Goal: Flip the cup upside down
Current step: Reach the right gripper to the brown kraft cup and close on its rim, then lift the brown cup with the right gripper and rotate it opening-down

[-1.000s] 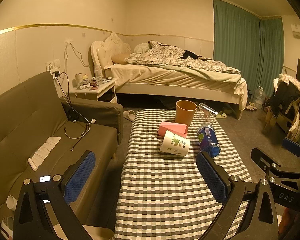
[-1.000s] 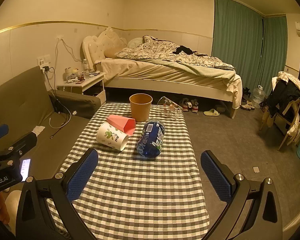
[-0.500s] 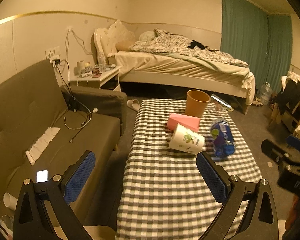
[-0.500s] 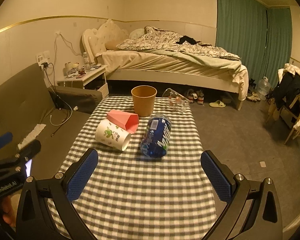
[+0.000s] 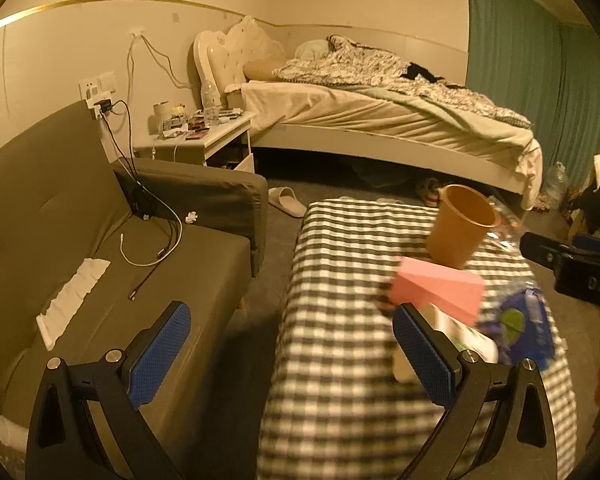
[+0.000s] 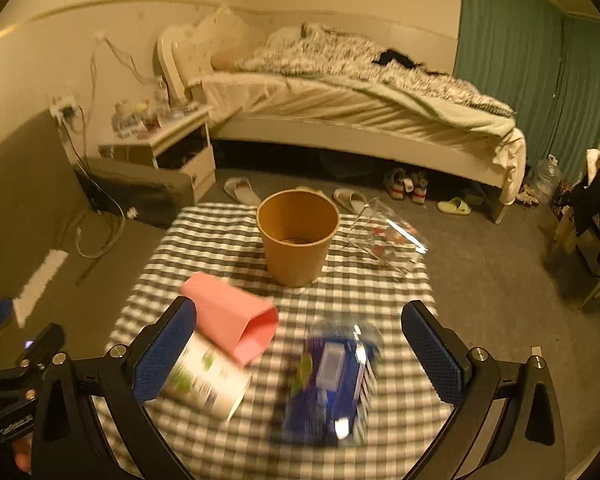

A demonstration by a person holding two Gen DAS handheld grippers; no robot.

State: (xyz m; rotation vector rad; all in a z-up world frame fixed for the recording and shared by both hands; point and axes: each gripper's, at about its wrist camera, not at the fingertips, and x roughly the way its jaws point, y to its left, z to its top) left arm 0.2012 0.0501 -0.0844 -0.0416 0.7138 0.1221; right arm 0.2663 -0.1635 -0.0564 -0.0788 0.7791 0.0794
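On the checkered table (image 6: 388,288) a brown paper cup (image 6: 298,236) stands upright. A pink cup (image 6: 232,326), a white printed cup (image 6: 204,376), a blue cup (image 6: 332,380) and a clear glass (image 6: 384,236) lie on their sides. My right gripper (image 6: 300,356) is open, low over the table, with the blue cup between its fingers but untouched. My left gripper (image 5: 288,356) is open at the table's left edge; its right finger (image 5: 424,356) is beside the white cup (image 5: 460,336). The brown cup (image 5: 460,228), pink cup (image 5: 436,292) and blue cup (image 5: 524,332) also show there.
A grey sofa (image 5: 100,248) with cables and a paper strip stands left of the table. A nightstand (image 5: 204,140) and a bed (image 5: 380,112) are behind. Slippers and shoes (image 6: 404,188) lie on the floor. A chair with clothes (image 6: 596,200) is at the right.
Both grippers have moved forward and down toward the cups. The right gripper now straddles the blue cup. The left gripper's right finger has come beside the white cup. Jaws stayed open.
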